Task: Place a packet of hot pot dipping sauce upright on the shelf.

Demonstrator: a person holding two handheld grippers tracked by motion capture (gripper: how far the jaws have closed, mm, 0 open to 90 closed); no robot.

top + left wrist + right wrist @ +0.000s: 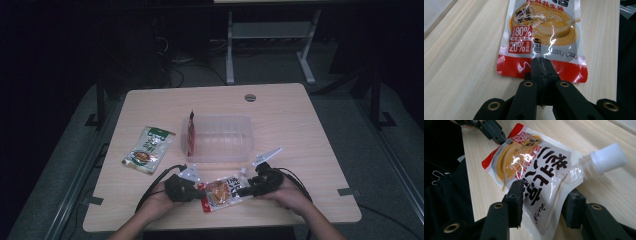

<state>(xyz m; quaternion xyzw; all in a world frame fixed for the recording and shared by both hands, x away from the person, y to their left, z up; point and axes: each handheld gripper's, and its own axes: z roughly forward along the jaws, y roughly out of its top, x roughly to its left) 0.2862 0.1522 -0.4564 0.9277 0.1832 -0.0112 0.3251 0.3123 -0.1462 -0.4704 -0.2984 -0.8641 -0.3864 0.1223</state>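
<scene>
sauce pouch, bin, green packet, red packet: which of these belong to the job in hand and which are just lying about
In the job:
- spouted sauce pouch, red bottom edge pinched by the left hand-held gripper
- right hand-held gripper, jaws around its spout end

Lying about:
- clear plastic bin
- green packet
- red packet against the bin's left wall
- table

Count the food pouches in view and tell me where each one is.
3. The spouted sauce pouch lies at the near edge of the table between both grippers. A green pouch lies flat left of the clear bin. A red pouch stands inside the bin's left end.
</scene>
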